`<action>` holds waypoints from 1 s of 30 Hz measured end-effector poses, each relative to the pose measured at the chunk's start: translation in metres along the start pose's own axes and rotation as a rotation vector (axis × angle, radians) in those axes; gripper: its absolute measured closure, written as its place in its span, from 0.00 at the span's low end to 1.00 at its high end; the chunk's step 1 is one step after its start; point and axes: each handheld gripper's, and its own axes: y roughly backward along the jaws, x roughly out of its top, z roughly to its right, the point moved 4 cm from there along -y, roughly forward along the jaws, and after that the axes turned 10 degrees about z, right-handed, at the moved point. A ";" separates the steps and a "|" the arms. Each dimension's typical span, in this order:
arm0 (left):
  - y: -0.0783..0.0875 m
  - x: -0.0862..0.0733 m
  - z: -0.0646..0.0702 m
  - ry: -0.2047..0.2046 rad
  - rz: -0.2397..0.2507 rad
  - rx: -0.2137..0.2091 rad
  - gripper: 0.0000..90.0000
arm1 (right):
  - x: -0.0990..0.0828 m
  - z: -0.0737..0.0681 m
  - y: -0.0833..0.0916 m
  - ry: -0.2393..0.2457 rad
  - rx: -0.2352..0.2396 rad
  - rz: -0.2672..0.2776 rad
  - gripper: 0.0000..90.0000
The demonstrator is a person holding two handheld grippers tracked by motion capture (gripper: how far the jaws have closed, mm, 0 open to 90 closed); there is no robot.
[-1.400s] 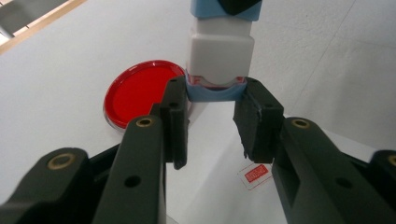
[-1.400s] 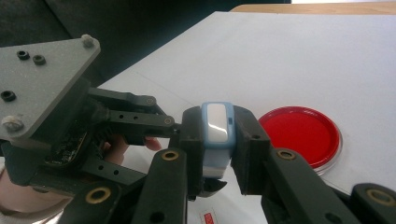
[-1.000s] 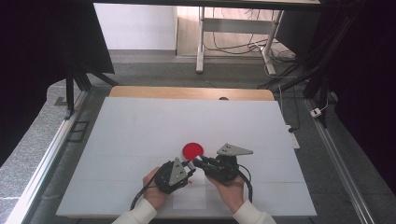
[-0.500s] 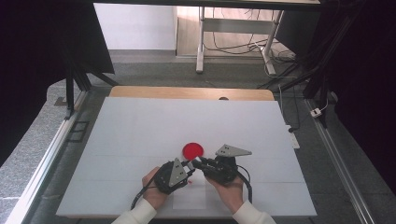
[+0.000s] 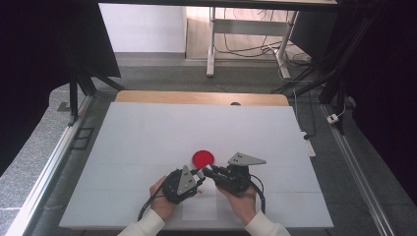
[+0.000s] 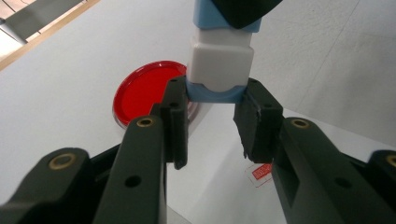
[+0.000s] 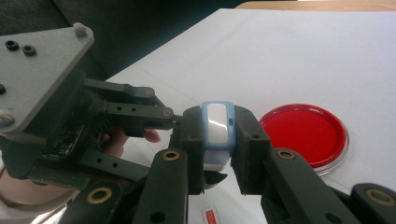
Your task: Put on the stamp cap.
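I see a glossy red plastic dish point(image 7: 303, 134) on the matt white worktop point(image 5: 147, 142); both matt black claws pinch a smooth blue-and-white plastic block point(image 6: 219, 58).

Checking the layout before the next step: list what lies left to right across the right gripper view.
Grey three-cornered plate of the left gripper → small blue-and-white block clamped between black jaws → round red dish with clear rim.
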 end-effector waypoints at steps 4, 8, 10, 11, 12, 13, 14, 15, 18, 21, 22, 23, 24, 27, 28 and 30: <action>-0.001 -0.001 0.000 0.015 0.002 -0.005 0.72 | 0.000 0.000 -0.001 0.007 -0.002 -0.002 0.84; -0.001 -0.002 -0.002 0.025 -0.009 -0.012 0.67 | 0.000 0.000 -0.001 0.014 0.001 -0.001 0.84; -0.002 -0.003 -0.003 0.053 -0.025 -0.027 0.64 | 0.000 0.000 0.000 0.020 0.003 0.002 0.84; -0.002 -0.004 -0.004 0.081 -0.033 -0.039 0.62 | 0.000 0.000 0.000 0.025 0.003 0.005 0.84; -0.002 -0.004 -0.004 0.101 -0.039 -0.046 0.58 | 0.001 0.000 0.000 0.027 0.003 0.005 0.84; -0.002 -0.005 -0.005 0.112 -0.040 -0.048 0.56 | 0.001 0.000 0.000 0.028 0.002 0.006 0.84; -0.002 -0.005 -0.006 0.116 -0.041 -0.051 0.54 | 0.001 0.001 0.001 0.029 0.001 0.007 0.83; -0.001 -0.005 -0.006 0.125 -0.041 -0.055 0.52 | 0.001 0.001 0.001 0.030 0.000 0.007 0.84; 0.001 -0.006 -0.008 0.137 -0.043 -0.063 0.48 | 0.002 0.003 0.002 0.034 -0.001 0.011 0.83; 0.005 -0.006 -0.011 0.161 -0.039 -0.076 0.46 | 0.003 0.003 0.003 0.053 0.003 0.016 0.83; 0.006 -0.006 -0.013 0.177 -0.037 -0.089 0.45 | 0.004 0.003 0.004 0.062 0.003 0.017 0.83; 0.008 -0.006 -0.014 0.194 -0.041 -0.108 0.44 | 0.004 0.004 0.004 0.068 0.004 0.018 0.83; 0.010 -0.007 -0.016 0.210 -0.042 -0.120 0.42 | 0.004 0.004 0.005 0.075 0.005 0.020 0.83; 0.018 -0.008 -0.023 0.240 -0.039 -0.136 0.40 | 0.006 0.005 0.006 0.102 0.000 0.019 0.83; 0.021 -0.008 -0.025 0.249 -0.035 -0.137 0.39 | 0.006 0.006 0.007 0.106 -0.001 0.019 0.83; 0.025 -0.008 -0.028 0.265 -0.024 -0.136 0.39 | 0.007 0.006 0.007 0.112 0.001 0.021 0.83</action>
